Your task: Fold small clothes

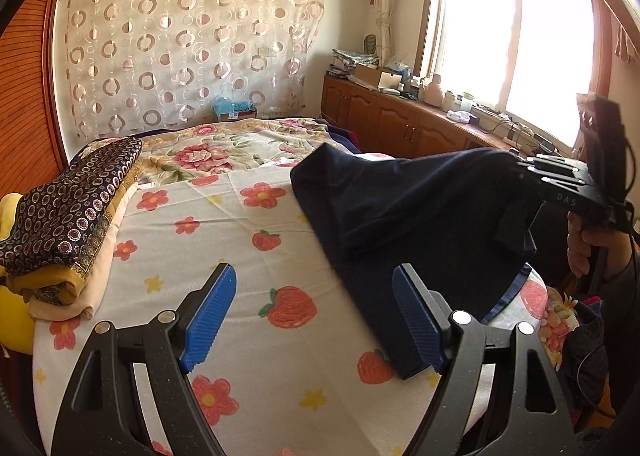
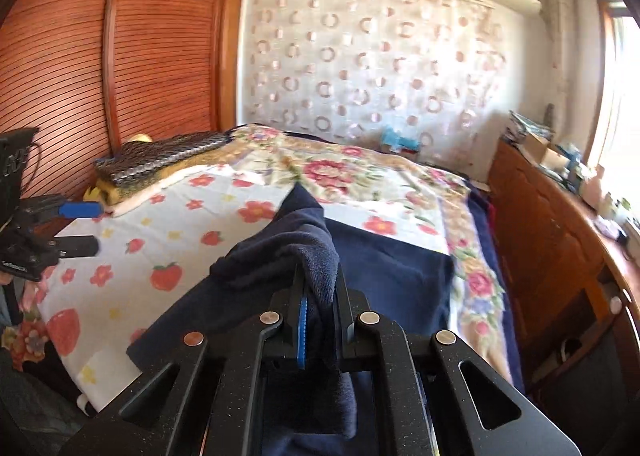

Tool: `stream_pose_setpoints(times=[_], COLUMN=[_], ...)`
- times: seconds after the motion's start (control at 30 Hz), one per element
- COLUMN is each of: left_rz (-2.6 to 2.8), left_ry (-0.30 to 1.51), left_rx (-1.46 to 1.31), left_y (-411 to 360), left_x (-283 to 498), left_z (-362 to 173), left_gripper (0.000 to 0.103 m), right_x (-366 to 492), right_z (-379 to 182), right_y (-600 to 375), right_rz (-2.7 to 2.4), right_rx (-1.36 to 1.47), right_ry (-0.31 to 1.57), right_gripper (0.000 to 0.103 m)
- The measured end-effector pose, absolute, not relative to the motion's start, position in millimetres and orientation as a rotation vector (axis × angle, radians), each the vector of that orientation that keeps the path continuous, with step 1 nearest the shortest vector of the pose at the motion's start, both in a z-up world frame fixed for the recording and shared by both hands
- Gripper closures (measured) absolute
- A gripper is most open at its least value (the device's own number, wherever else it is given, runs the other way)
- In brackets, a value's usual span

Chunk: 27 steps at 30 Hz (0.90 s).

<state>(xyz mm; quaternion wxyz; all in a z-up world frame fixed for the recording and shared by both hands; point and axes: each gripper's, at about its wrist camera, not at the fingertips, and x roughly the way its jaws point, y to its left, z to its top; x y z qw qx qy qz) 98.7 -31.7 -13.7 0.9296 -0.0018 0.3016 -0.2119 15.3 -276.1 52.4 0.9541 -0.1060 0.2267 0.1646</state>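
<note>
Between my right gripper (image 2: 320,296) pads, one navy garment (image 2: 384,272) edge is clamped and lifted; folding just begins. My left gripper (image 1: 312,316) stands wide, empty; a folded pile (image 1: 68,216) waits aside.

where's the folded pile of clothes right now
The folded pile sits at the left edge of the bed in the left wrist view, on the strawberry sheet beside the wooden wardrobe, well left of the navy garment.

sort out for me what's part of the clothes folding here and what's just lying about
In the job:
- navy garment, pinched in the right gripper
- left gripper, open over the strawberry sheet
- folded stack at the bed's edge

Lying about:
- clutter on the wooden cabinet
- blue item by the curtain
</note>
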Motion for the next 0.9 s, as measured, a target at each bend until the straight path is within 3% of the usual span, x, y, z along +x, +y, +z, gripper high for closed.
stream_pose_setpoints(times=[0.3, 0.4, 0.73, 0.9], left_rz=[-0.448, -0.449, -0.457, -0.454], left_ry=[0.618, 0.617, 0.608, 0.617], left_rx=[0.009, 0.010, 0.023, 0.023], left_y=[-39, -41, -54, -52], left_x=[97, 97, 99, 102], left_z=[-15, -15, -13, -15], left_gripper=[0.022, 0.022, 0.022, 0.022], right_x=[35, 23, -7, 11], right_z=[-11, -12, 20, 17], right_y=[-311, -312, -301, -269], right_rz=[0.227, 0.187, 0.264, 0.332], right_rx=[-0.153, -0.162, -0.164, -0.188], right_ry=[0.686, 0.686, 0.581, 0.583], right_gripper=[0.092, 0.080, 0.056, 0.055])
